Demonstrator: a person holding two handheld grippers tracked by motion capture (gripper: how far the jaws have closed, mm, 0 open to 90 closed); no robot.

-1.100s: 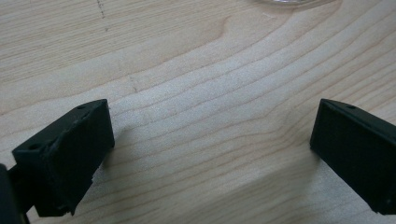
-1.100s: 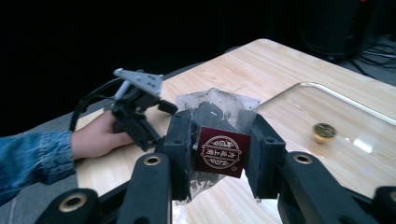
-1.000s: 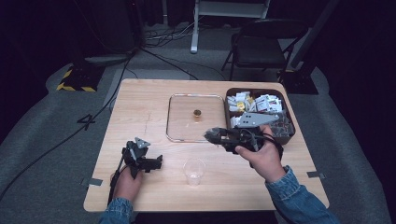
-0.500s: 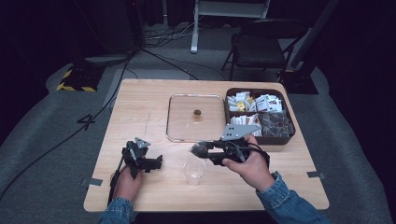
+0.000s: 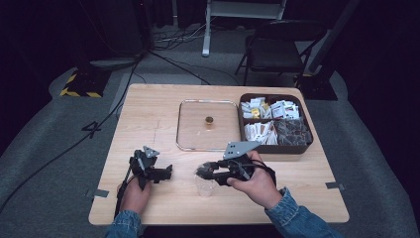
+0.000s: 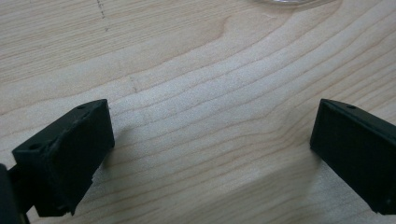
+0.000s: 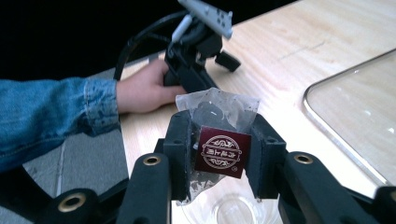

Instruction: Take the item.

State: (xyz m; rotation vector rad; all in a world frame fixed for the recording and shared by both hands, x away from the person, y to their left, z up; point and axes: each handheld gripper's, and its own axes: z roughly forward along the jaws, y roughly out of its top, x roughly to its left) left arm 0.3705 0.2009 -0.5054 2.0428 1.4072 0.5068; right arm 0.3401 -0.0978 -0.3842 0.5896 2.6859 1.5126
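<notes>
In the high view, the right gripper (image 5: 200,171) has come away from the compartment box (image 5: 307,145) at the far right of the table (image 5: 148,111), where it was a second ago, and has travelled left and nearer. Half a second ago it was already close to the clear plastic cup (image 5: 205,185); now its tip hangs just above the cup's rim, near the table's front edge. The right hand (image 5: 255,179) grips it from the right, with the grey plate (image 5: 240,147) on top. The left gripper (image 5: 166,173) and left hand (image 5: 132,192) have not moved, resting on the wood at the near left. The glass lid (image 5: 190,124) with its small knob (image 5: 209,120) lies flat mid-table, as before. What the right gripper carries is too small to make out from up here.

The left gripper view fills in the left gripper's state: its two black jaws stand wide apart with bare wood grain between them, low over the table (image 6: 210,84). A sliver of clear rim shows at the far top edge.

The right gripper view shows what the high view cannot: the jaws are clamped on a clear packet (image 7: 217,135) of dark contents bearing a maroon label with a gold emblem. The cup (image 7: 231,210) sits directly beneath it. Beyond, the left gripper (image 7: 226,60) rests in the left hand (image 7: 144,88), with a denim sleeve (image 7: 51,116) behind it and the lid's (image 7: 355,112) edge at right.
</notes>
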